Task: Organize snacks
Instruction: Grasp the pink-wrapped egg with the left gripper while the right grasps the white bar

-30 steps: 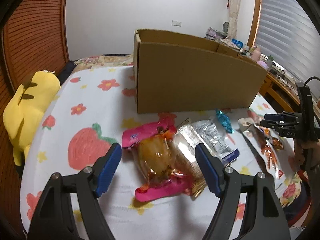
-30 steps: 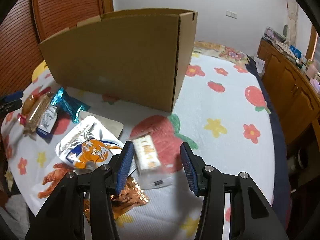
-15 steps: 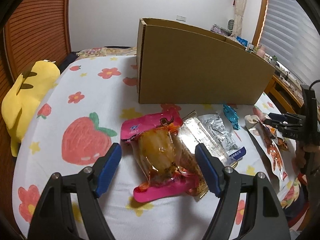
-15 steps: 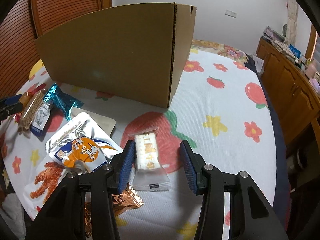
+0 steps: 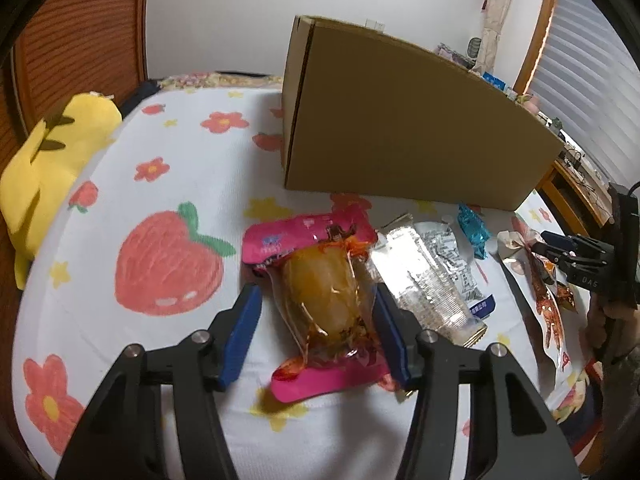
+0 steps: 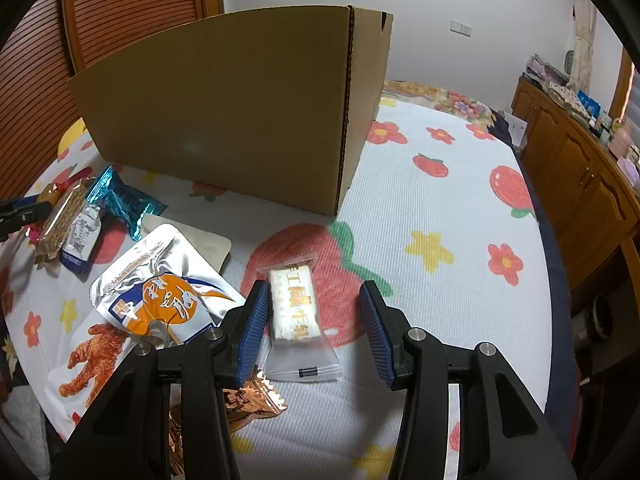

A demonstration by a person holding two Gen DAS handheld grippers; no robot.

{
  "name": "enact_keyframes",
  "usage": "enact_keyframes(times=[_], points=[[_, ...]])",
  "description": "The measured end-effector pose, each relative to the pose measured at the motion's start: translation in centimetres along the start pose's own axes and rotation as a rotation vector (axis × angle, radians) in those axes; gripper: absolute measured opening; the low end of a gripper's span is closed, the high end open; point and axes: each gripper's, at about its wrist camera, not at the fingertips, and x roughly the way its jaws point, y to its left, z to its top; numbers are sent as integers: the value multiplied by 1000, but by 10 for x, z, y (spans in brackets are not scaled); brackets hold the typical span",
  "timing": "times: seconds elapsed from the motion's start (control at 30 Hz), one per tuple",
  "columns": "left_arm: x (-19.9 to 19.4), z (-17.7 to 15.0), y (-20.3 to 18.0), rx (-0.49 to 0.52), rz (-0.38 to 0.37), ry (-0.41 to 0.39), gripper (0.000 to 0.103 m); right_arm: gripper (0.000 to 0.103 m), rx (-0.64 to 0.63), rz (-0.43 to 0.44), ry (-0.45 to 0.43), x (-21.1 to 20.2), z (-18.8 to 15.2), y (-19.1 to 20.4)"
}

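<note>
Snacks [image 5: 320, 300] on bedspread [image 5: 168, 184], beside cardboard box [image 5: 400, 120].

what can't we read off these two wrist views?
- Cardboard box interior: both views, its own walls hide it.
- Copper wrapper: right wrist view, mostly behind the right gripper.
- Orange-pink snack pack contact: left wrist view, left gripper jaws closing around it; touch unclear.

A pink-edged clear plastic packet holding a yellow-orange snack [image 5: 320, 300] lies flat on the bed between the closing jaws of the left hand-held gripper [image 5: 316, 332]. A clear wrapper with a white rectangular bar [image 6: 294, 306] (gold lettering on top) lies flat between the right hand-held gripper's [image 6: 316, 328] parted jaws, nearer the left one.
</note>
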Motion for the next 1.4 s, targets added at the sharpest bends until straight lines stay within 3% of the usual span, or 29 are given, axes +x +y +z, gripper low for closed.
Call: enact_keyframes(times=[0.2, 0.27, 0.33, 0.77, 0.97, 1.2, 1.4], points=[[2, 1, -2, -3, 0, -2, 54, 47, 0, 0, 0, 0, 0, 0], [2, 1, -2, -5, -13, -1, 42, 47, 0, 0, 0, 0, 0, 0], [1, 0, -3, 3, -7, -7, 39, 47, 0, 0, 0, 0, 0, 0], [-26, 0, -11, 16, -17, -101, 38, 46, 0, 0, 0, 0, 0, 0], [-38, 2, -16, 25, -39, -127, 38, 20, -26, -5, -6, -3, 1, 7], [-46, 2, -21, 43, -44, -143, 38, 19, -66, -50, -14, -9, -2, 11], [-52, 3, -23, 43, -52, -160, 38, 19, -28, -35, -60, -37, -3, 6]])
